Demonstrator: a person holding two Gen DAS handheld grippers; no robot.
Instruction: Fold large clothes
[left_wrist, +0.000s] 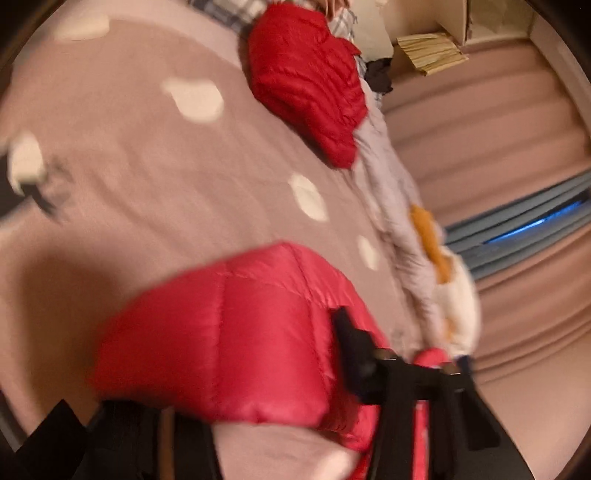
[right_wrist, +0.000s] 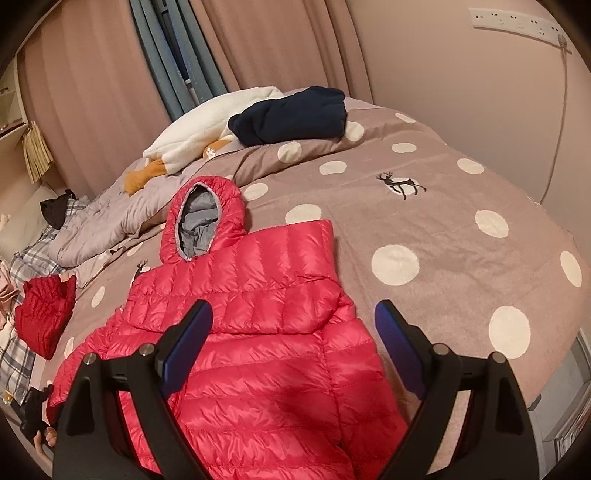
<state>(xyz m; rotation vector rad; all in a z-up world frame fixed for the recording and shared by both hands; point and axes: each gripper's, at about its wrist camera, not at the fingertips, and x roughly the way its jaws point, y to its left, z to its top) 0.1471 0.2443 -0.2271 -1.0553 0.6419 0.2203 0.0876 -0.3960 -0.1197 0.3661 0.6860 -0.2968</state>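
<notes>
Right wrist view: pink-red quilted puffer jacket with grey-lined hood (right_wrist: 251, 325) lies flat, hood away, on taupe polka-dot bedspread (right_wrist: 443, 236), one sleeve folded across the chest, probably a fold in progress. Right gripper (right_wrist: 291, 325) hovers spread, empty. Left gripper (left_wrist: 402, 354), blurred, pinches the jacket's slick, puffy edge. Darker red folded jacket (right_wrist: 44, 314) set aside.

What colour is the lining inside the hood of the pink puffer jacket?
Grey, seen best in the right wrist view, inside the hood of the jacket.

Right gripper (right_wrist: 291, 321) wide open, angled downward; left gripper (left_wrist: 417, 354), blurred, seemingly narrowed, rolled sideways.
</notes>
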